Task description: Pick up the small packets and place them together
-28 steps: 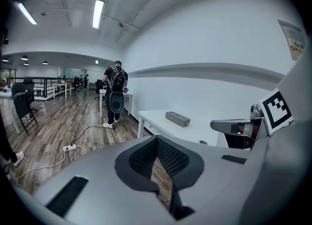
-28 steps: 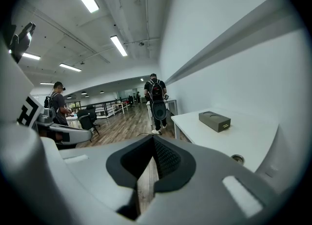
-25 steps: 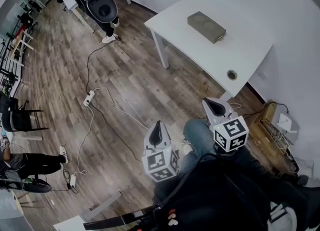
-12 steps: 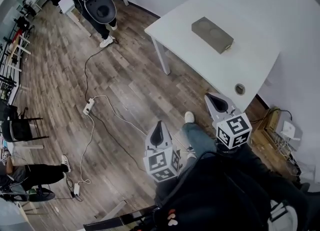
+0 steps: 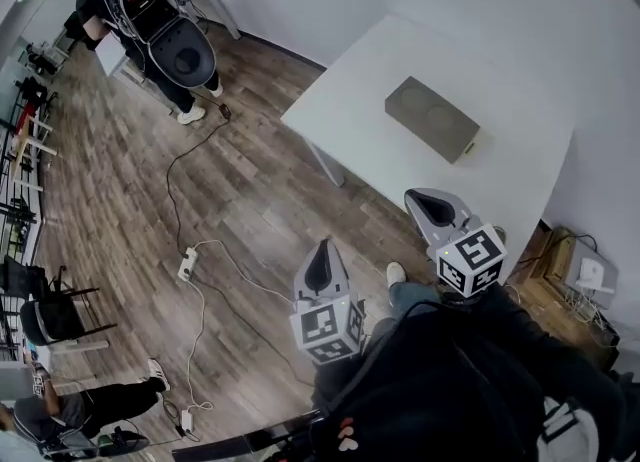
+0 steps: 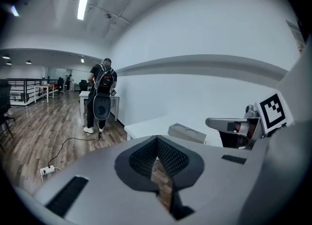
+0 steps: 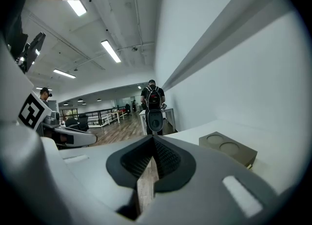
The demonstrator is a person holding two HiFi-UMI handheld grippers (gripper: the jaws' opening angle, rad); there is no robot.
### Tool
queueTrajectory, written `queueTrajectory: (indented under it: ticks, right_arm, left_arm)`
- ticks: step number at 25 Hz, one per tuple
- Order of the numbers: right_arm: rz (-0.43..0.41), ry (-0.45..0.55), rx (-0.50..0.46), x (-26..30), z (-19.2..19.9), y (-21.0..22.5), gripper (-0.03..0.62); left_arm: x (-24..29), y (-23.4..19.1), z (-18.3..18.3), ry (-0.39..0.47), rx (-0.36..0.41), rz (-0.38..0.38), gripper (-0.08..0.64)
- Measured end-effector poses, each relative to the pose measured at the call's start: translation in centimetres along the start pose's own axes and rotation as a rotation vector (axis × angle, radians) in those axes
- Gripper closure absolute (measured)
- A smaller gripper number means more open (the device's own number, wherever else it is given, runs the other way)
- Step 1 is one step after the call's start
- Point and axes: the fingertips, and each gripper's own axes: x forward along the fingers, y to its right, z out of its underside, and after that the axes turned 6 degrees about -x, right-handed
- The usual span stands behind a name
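No small packets show in any view. A grey box point(image 5: 432, 118) with two round hollows lies on the white table point(image 5: 350, 115). My left gripper point(image 5: 321, 250) is shut and empty over the wooden floor, short of the table's near edge. My right gripper point(image 5: 420, 200) is also shut and empty, its tip over the table's near edge. In the left gripper view the left gripper point(image 6: 157, 139) points at the box point(image 6: 187, 133), with the right gripper point(image 6: 229, 124) beside it. The right gripper point(image 7: 153, 139) has the box point(image 7: 230, 148) to its right.
A person with a black backpack point(image 5: 160, 20) stands at another table far left. A cable and power strip point(image 5: 187, 265) lie on the floor. Chairs point(image 5: 50, 315) stand at the left edge. Boxes and wires point(image 5: 585, 275) sit by the wall on the right.
Both grippers have travelled toward the white table, which now lies nearer. The right gripper's tip has come from over the floor to the table's edge. Both jaws stayed shut.
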Motion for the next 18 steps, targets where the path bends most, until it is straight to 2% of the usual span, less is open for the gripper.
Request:
queueTrajectory:
  ticks: [5,9,18]
  right_arm:
    - [0.041,0.005,0.004,2.0,-0.8,4.0,0.594]
    - [0.101,-0.014,0.036,1.9,-0.4,6.9,0.594]
    - [0.316,-0.020,0.050,2.3,-0.2,15.4,0.594]
  left_arm:
    - [5.4,1.2,-1.9,-0.010,0.006,0.039,0.560]
    - [8.9,3.0,-3.4,-0.023,0.040,0.103,0.560]
    - [18.6,7.2,-5.5,-0.064,0.118,0.270,0.560]
